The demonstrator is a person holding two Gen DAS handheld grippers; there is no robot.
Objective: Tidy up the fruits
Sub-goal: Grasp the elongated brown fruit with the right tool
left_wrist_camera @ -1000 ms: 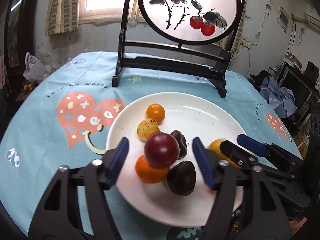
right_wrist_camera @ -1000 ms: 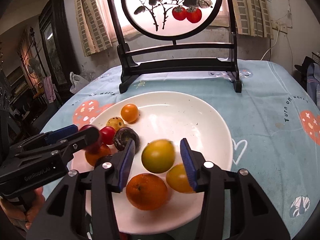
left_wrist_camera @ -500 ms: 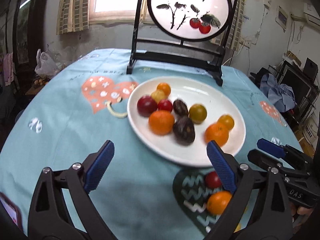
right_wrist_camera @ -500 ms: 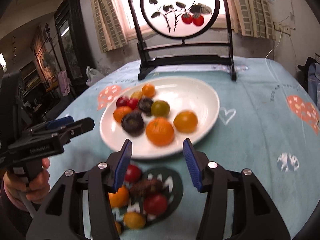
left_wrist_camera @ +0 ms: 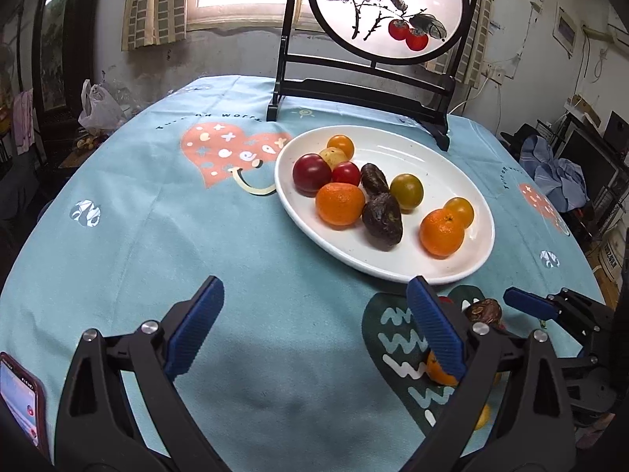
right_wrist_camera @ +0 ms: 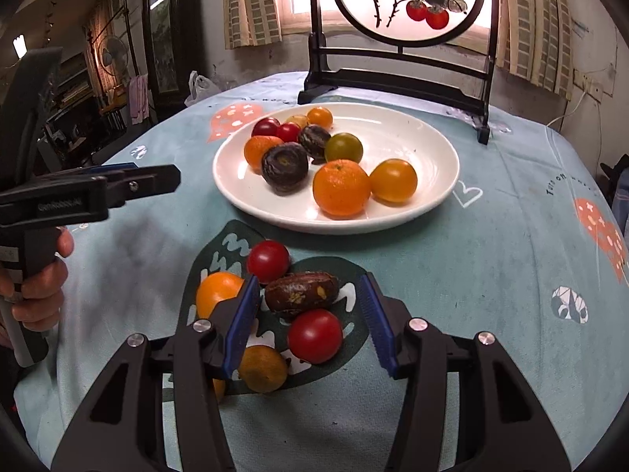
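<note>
A white plate (left_wrist_camera: pixel 452 165) (right_wrist_camera: pixel 432 149) holds several fruits: oranges (left_wrist_camera: pixel 340 203) (right_wrist_camera: pixel 341 188), red tomatoes (left_wrist_camera: pixel 311 174), dark passion fruits (left_wrist_camera: pixel 382 221) (right_wrist_camera: pixel 285 169), a green tomato (left_wrist_camera: pixel 407 191) and yellow ones (right_wrist_camera: pixel 393 180). More fruits lie loose on the tablecloth in front of the plate: a red tomato (right_wrist_camera: pixel 268 260), a brown fruit (right_wrist_camera: pixel 301 295), another red tomato (right_wrist_camera: pixel 315 336), an orange (right_wrist_camera: pixel 218 293). My left gripper (left_wrist_camera: pixel 314 324) is open and empty above bare cloth. My right gripper (right_wrist_camera: pixel 308 326) is open, its fingers either side of the loose brown fruit and red tomato.
A black stand with a round painted screen (left_wrist_camera: pixel 387 11) rises behind the plate. A phone (left_wrist_camera: pixel 21 401) lies at the near left table edge. The right gripper shows at the left view's right edge (left_wrist_camera: pixel 550 310). A hand holds the left gripper in the right view (right_wrist_camera: pixel 43 267).
Both grippers have pulled back from over the plate toward the near table edge and opened wider. The green tomato and the dark red tomato stay on the plate.
</note>
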